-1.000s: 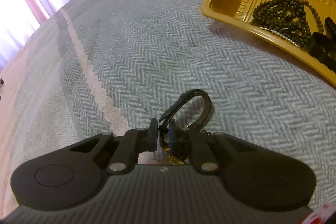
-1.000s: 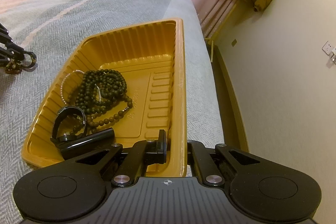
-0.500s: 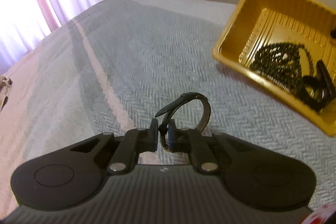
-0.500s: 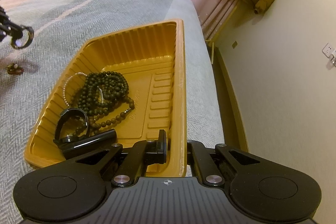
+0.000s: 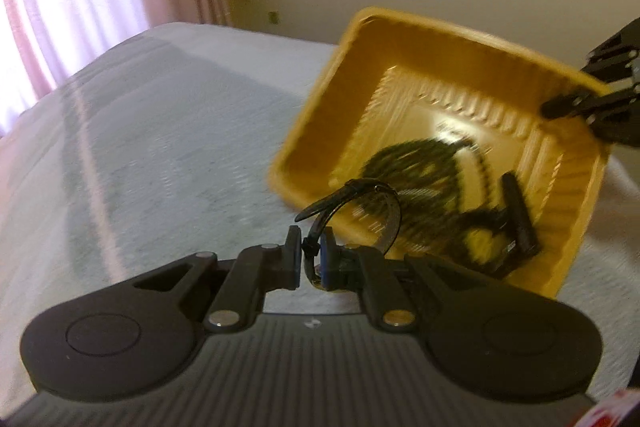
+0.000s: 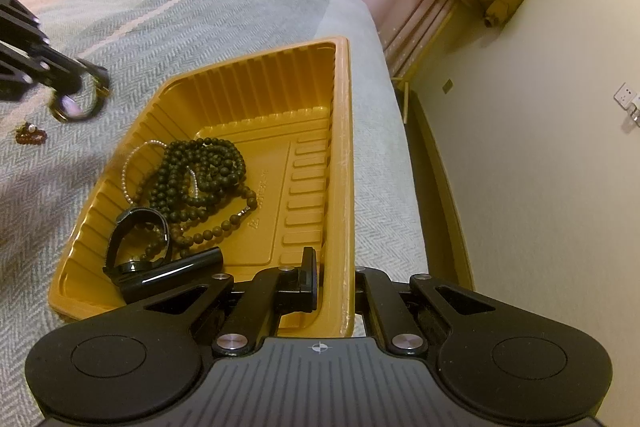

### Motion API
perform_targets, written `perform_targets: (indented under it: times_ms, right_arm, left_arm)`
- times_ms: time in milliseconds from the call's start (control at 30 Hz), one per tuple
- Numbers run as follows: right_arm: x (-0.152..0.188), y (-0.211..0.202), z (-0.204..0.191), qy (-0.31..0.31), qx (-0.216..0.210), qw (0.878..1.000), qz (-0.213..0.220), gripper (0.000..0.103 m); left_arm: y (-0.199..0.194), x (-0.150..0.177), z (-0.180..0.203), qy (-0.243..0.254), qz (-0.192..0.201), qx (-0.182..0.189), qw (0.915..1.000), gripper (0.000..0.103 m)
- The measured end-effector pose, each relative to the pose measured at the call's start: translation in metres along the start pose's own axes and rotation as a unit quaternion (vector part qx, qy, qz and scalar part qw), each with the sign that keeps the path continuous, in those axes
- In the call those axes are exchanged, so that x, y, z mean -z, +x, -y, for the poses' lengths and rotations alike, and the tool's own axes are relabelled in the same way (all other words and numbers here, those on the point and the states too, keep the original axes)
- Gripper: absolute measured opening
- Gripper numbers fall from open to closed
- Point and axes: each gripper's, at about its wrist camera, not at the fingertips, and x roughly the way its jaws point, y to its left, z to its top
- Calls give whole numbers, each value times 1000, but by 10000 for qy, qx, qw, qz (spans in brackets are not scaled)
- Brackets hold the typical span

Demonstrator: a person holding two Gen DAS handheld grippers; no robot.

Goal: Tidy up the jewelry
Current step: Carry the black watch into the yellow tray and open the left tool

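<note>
Two grippers work over the bed (image 6: 224,7): the left gripper (image 5: 311,259) has its jaws clamped on a black watch (image 5: 360,211) beside the yellow tray (image 6: 342,155), whose rim the right gripper (image 6: 334,279) pinches tight.

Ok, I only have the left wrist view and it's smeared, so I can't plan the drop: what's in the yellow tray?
Observer: Dark beads, a thin pearl strand, a black watch and a black tube, bunched at one end.
Operator: Is the tray held?
Observer: Yes, the right tongs are shut on the tray side wall, one finger showing inside.
Operator: Anything loose on the bed?
Observer: One small reddish piece on the bedspread, left of the tray.
</note>
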Motion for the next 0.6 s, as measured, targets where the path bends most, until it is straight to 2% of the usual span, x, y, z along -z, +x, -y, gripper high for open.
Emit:
perform_targets:
  times_ms: [167,500,600]
  right_arm:
    - [0,0,1,8,-8,10000,-10,4]
    - [0,1,2,30,-42,10000,-12,4]
    - [0,2,2,31,-43,10000,-11,4]
  left_arm:
    - [17,-17,28,38,52,231,9997,8]
    - [43,-35,60,218,-62,546,9983,8]
    - [48,-37,64,207,-77,588,9980,15]
